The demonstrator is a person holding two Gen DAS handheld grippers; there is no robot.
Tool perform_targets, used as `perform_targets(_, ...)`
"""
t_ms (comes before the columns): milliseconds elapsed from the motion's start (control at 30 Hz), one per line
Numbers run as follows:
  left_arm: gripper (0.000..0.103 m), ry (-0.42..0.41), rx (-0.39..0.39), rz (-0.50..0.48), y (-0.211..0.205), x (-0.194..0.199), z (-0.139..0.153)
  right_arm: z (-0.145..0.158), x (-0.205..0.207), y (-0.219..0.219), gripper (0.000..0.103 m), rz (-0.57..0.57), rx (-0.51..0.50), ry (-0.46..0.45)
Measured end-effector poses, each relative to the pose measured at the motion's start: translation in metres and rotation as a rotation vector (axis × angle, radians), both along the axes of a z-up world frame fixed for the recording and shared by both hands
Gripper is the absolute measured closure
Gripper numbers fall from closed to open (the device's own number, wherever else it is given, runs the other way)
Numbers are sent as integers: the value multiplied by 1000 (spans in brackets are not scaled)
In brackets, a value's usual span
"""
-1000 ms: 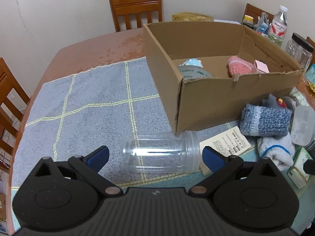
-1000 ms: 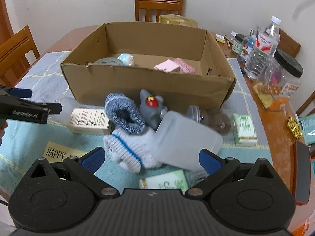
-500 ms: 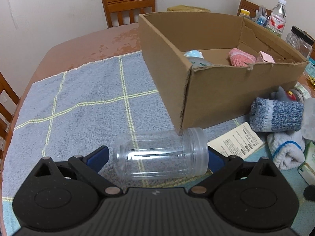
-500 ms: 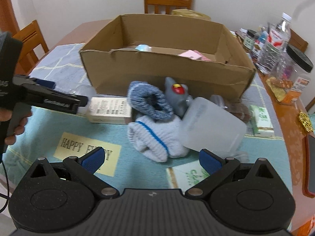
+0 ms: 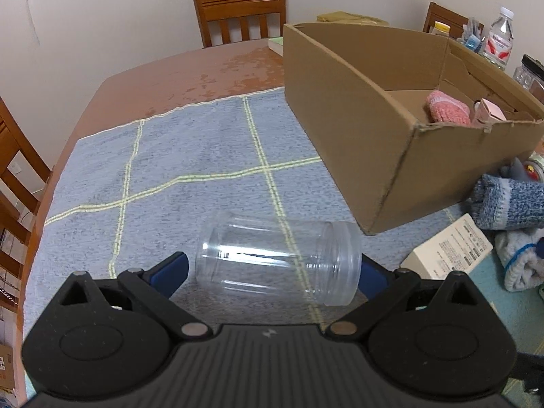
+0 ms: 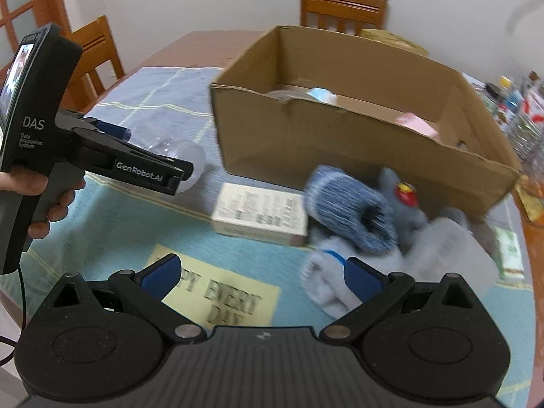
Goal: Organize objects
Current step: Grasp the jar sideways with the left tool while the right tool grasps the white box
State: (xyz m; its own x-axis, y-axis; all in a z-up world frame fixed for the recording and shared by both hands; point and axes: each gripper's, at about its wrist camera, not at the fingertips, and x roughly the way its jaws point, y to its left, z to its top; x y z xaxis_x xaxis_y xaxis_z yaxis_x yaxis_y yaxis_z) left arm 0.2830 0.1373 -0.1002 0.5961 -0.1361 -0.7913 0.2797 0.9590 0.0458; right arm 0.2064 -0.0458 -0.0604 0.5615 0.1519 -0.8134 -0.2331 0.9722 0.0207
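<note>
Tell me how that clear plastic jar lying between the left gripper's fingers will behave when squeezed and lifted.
The clear jar looks empty, so probably light. It lies on its side on the gray cloth; likely to roll if nudged. Its smooth thin wall may flex or slip in the left gripper, whose fingers bracket its ends.

Plain off-white wall, wooden chairs round a reddish-brown table w/ grey checked cloth.

Jar: on its side on cloth, left of carton.
Box: behind jar, on cloth.
Socks: right of carton, before box.
Chair: behind table.
</note>
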Motion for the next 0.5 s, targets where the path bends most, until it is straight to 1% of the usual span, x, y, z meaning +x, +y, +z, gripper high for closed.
perform_targets(133, 2, -5, -4, -19, 2, 2, 0, -7, 10, 16, 0, 22, -22, -16)
perform_targets(200, 2, -8, -8, -31, 1, 3, 1, -9, 15, 25, 0, 15, -78, -30)
perform_targets(267, 2, -7, -12, -41, 1, 5, 0, -12, 14, 39, 0, 43, -139, -65)
perform_targets(300, 2, -7, -14, -43, 1, 6, 0, -13, 14, 44, 0, 59, -152, -67)
perform_targets(400, 2, -6, -20, -51, 2, 7, 0, -22, 17, 50, 0, 56, -140, -32)
perform_targets(500, 2, -4, -28, -63, 3, 8, 0, -29, 26, 46, 0, -15, -115, 2)
